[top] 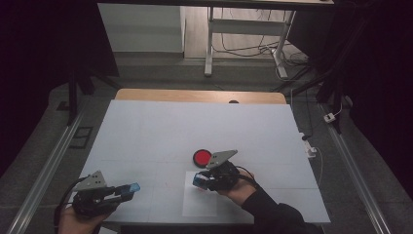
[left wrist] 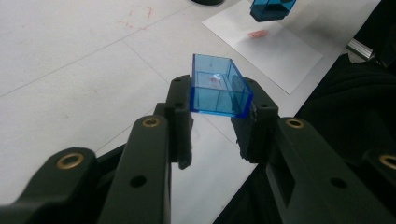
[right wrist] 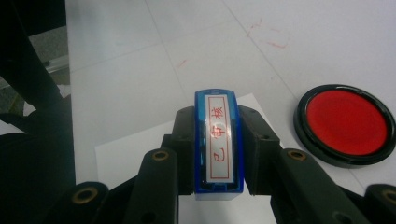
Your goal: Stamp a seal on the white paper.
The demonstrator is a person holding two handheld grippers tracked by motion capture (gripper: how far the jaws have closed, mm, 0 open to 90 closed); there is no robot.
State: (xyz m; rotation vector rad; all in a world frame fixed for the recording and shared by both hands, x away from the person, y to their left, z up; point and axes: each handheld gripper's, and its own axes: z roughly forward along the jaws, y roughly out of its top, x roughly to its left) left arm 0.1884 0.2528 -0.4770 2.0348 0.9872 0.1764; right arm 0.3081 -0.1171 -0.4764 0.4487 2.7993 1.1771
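Right tool (top: 199, 180) clamped on a blue stamp (right wrist: 219, 144), held over the paper sheet (top: 199, 201) near the bench's (top: 146, 126) front edge. Left tool (top: 130, 189) clamped on the stamp's clear blue cap (left wrist: 219, 86), well apart at the left. Red ink pad (right wrist: 346, 122) sits open just beside the sheet. Risk: tilted stamp gives a smeared or partial print; cap is pinched near its end and may slip. Right gripper view shows the stamp's red lettered label, unreadable from the high view; left gripper view shows a small red print (left wrist: 259, 34) on the sheet.

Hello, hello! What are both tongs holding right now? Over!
Left tongs shut on clear blue cap. Right tongs shut on blue stamp, above white paper. Red ink pad open beside it. Nothing blocking.
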